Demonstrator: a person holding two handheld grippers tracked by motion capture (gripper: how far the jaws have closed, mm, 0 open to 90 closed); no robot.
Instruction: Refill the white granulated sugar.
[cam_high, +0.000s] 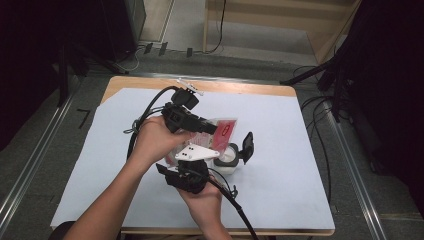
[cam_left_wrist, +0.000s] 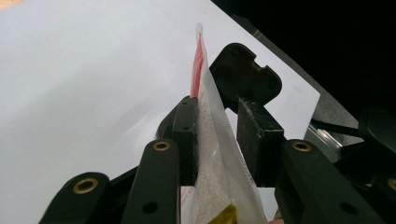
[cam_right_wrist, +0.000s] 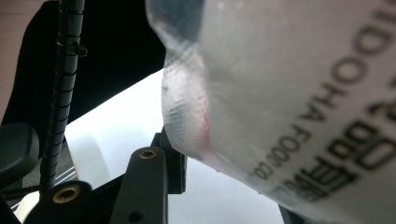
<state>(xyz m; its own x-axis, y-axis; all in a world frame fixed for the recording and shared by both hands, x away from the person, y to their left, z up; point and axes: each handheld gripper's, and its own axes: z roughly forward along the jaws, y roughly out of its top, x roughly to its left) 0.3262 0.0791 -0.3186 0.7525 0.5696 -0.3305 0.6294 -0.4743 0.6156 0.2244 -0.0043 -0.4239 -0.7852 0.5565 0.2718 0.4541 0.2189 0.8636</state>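
A clear plastic bag with a red label and white granules hangs over the middle of the table between both grippers. My left gripper comes in from the left and is shut on it; in the left gripper view the bag stands edge-on between the pads. My right gripper reaches up from below, its white plate on top. Close in the right gripper view, the printed bag lies against the left fingertip and hides the other jaw. A white container with an open black flip lid stands just right of the bag.
A white sheet covers the wooden table. Cables trail from both grippers across the sheet. Dark stands and more cables are on the floor to the left and right. The black lid rises just behind the bag in the left gripper view.
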